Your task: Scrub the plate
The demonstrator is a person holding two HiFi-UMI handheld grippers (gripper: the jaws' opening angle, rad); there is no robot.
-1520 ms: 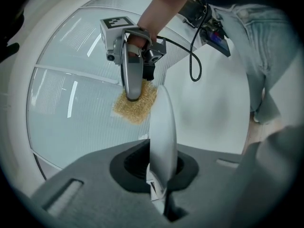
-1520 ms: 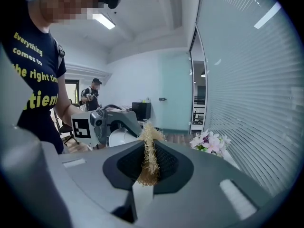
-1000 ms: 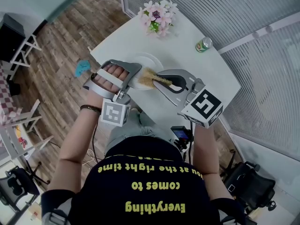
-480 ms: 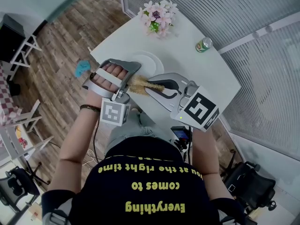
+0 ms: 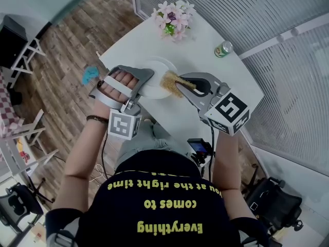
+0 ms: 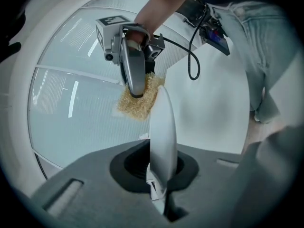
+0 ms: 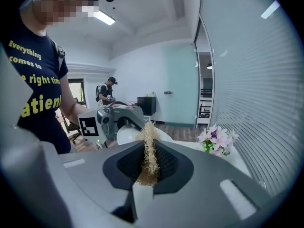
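Plate point(image 5: 158, 67) edge probably behind left claw point(image 5: 144, 84)

White table point(image 5: 226, 81) beneath the left gripper point(image 5: 146, 81) and right gripper point(image 5: 184, 81). Pink flowers point(image 5: 175, 15) on it, well beyond both. Green can point(image 5: 223, 49) beyond the right gripper, off to its right. Blue cloth point(image 5: 91, 74) on the wooden floor point(image 5: 67, 35), left of the left gripper. Blinds point(image 5: 288, 86) right of the right gripper. Person point(image 7: 108, 91) far beyond it.
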